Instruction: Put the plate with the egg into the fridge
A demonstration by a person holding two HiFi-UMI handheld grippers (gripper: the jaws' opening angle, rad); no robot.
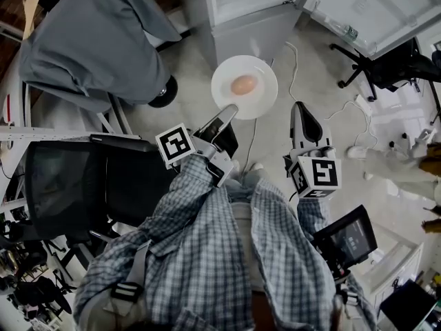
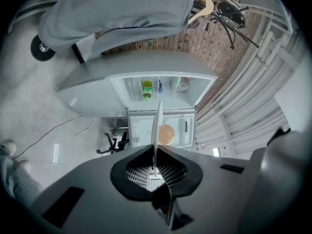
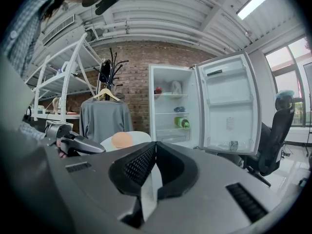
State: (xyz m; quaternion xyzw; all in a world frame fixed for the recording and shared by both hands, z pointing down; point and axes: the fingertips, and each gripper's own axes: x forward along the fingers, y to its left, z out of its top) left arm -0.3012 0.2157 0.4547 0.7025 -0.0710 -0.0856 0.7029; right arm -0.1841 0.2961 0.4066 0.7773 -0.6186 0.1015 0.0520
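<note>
You have two tools, the left tool (image 1: 229, 110) and the right tool (image 1: 300, 109). You have one plate (image 1: 224, 78), one egg (image 1: 243, 85), one fridge (image 1: 251, 19) and one grey top (image 1: 96, 40). There are two chairs, the near chair (image 1: 65, 185) and the far chair (image 1: 389, 64).

The fridge (image 1: 251, 5) stands open straight ahead, its door (image 1: 372, 9) swung wide right. The floor (image 1: 196, 74) before it carries only a white cable (image 1: 295, 61). A hanging grey garment (image 1: 96, 33) crowds the left, and an office chair (image 1: 386, 64) stands beside the door.
</note>
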